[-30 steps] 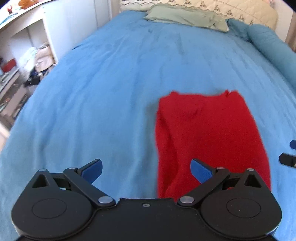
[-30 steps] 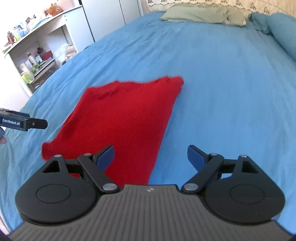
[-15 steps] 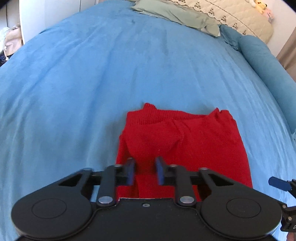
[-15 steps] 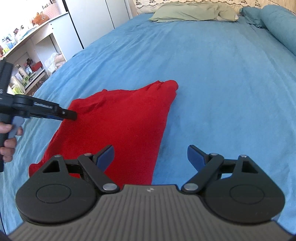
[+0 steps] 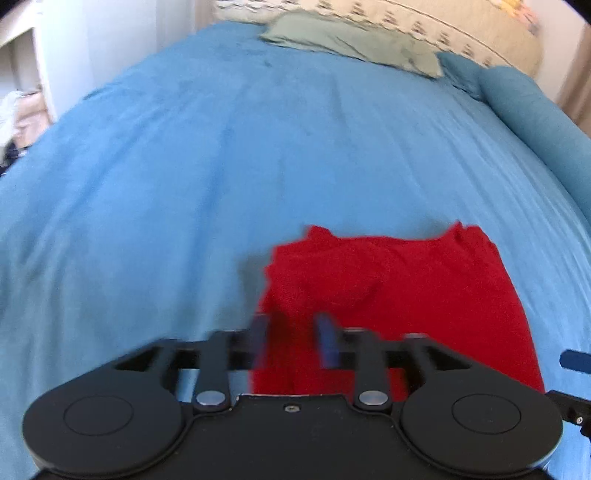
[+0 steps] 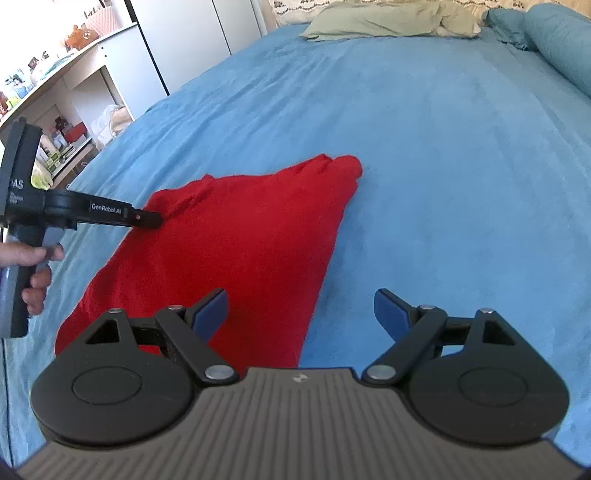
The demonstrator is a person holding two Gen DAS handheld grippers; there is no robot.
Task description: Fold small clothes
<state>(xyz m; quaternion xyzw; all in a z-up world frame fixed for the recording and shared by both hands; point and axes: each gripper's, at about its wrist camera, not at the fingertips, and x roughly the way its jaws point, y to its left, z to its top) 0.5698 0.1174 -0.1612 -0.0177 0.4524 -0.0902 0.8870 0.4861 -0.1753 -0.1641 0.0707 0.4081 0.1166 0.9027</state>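
Observation:
A small red garment (image 5: 399, 291) lies folded lengthwise on the blue bedspread; it also shows in the right wrist view (image 6: 236, 251). My left gripper (image 5: 293, 339) is over the garment's left edge, its fingers nearly together with a narrow gap, blurred; whether cloth is pinched is unclear. In the right wrist view the left gripper (image 6: 147, 219) reaches onto the garment's far left part. My right gripper (image 6: 299, 314) is open and empty, low above the garment's near right corner.
The blue bedspread (image 6: 461, 166) spreads wide to the right and beyond the garment. A green pillow (image 6: 388, 22) and a blue bolster (image 6: 557, 44) lie at the head. White shelves (image 6: 74, 103) stand left of the bed.
My left gripper moved right onto the garment's left edge and its fingers closed from wide open to nearly together. The right gripper drifted slightly forward and stayed open.

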